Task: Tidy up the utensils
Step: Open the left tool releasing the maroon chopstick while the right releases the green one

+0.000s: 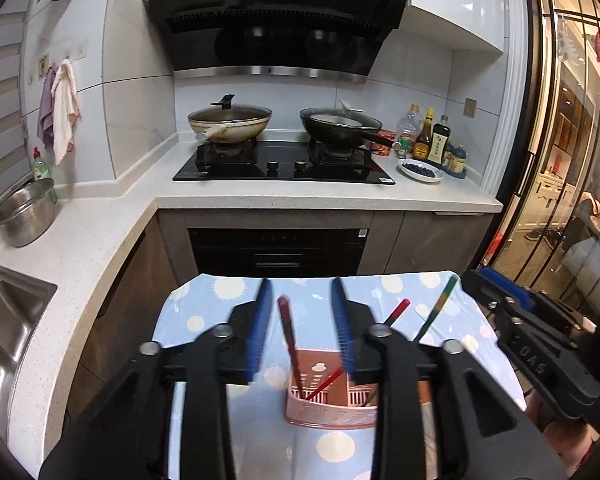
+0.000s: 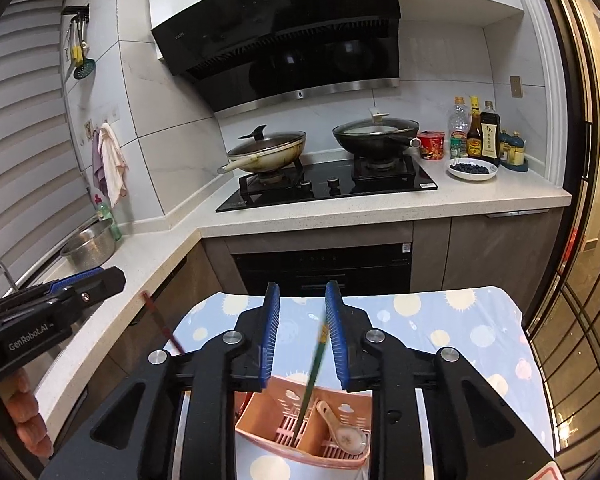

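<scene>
Both grippers hovering above the pink utensil caddy on the blue dotted tablecloth, left gripper with jaws spread wide and gripping nothing, right gripper likewise parted, green chopstick rising through the gap but apparently untouched by either pad, though hard to be sure from here. Two red chopsticks leaning in one compartment, green one propped in the next, white spoon lying bowl-down in the last, sorted by kind so each stands apart and easy to grab. Looks like the sorting almost finished, hands backed off high to clear the tall sticks
</scene>
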`<state>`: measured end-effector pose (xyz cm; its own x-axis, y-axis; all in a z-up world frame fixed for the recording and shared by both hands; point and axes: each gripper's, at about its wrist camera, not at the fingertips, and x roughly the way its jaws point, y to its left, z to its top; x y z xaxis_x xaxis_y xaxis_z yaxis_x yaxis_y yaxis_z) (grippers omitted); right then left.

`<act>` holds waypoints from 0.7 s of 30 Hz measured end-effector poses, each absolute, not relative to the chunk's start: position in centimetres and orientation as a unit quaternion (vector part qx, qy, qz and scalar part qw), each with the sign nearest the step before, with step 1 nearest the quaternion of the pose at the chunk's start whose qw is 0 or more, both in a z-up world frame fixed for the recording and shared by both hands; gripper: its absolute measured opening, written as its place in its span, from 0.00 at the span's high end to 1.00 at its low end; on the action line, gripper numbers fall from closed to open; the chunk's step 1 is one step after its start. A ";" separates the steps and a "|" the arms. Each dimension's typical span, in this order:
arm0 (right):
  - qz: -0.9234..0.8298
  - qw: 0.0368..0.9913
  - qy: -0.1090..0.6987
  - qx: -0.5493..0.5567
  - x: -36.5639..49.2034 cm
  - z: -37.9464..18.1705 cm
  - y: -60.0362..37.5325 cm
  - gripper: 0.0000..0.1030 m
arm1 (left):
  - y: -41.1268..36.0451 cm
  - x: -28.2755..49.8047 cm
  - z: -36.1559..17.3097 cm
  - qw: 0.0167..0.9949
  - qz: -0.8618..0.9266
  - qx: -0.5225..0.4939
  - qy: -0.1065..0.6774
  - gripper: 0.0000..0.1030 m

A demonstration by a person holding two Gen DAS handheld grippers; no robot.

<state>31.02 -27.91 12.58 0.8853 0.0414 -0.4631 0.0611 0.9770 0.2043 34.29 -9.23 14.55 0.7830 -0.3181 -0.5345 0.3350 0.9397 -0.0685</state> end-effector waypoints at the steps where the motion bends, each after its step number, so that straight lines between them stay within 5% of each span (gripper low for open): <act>1: -0.005 0.965 0.237 0.107 30.6 12.6 -28.0 0.76 | -9.0 34.1 14.5 0.945 -0.171 0.015 0.280 0.66; 21: -0.001 0.954 0.286 0.095 15.8 7.7 -26.5 0.69 | -5.2 23.7 8.6 0.929 -0.176 0.015 0.326 0.59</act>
<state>15.82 -26.50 7.65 0.8366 0.0531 -0.5453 0.0554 0.9820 0.1807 23.73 -5.17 8.63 0.7251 -0.3166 -0.6116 0.3359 0.9378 -0.0872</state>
